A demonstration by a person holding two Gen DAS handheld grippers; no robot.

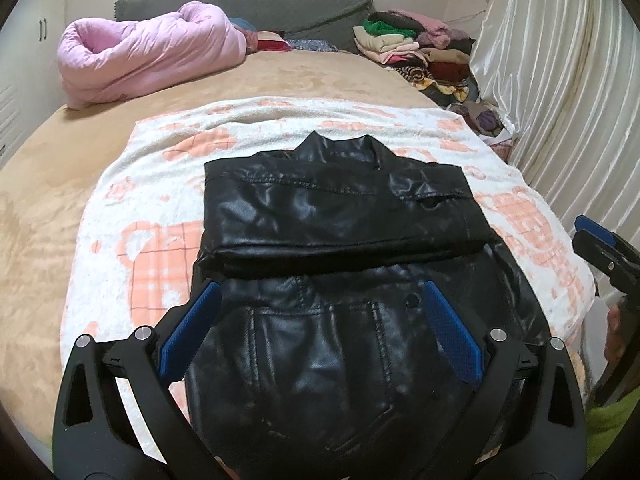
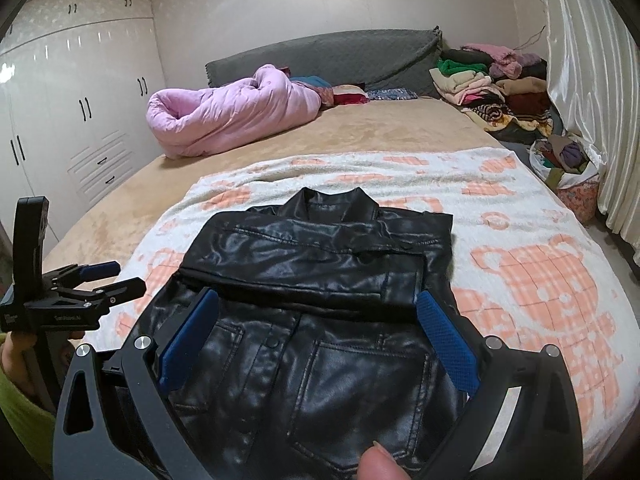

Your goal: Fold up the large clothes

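your left gripper (image 1: 318, 334) and right gripper (image 2: 316, 340) both hang spread wide with nothing between their pads, over the near half of the black leather jacket (image 1: 336, 264). just ahead of the fingertips, sleeves lie folded across its chest on the bear-print towel (image 2: 520, 248); the bottom-to-collar fold looks left to do.

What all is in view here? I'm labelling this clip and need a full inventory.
Leather jacket: one, black, partly folded on the blanket.
Blanket: one, white with orange bears, spread on the bed.
Bed: one, tan cover.
Quilt: one, pink, rolled near the headboard.
Headboard: one, grey.
Clothes pile: one, mixed colours, far right corner.
Wardrobe: one, white, left wall.
Curtain: cream, right.
Left gripper: open, blue pads.
Right gripper: open, blue pads.
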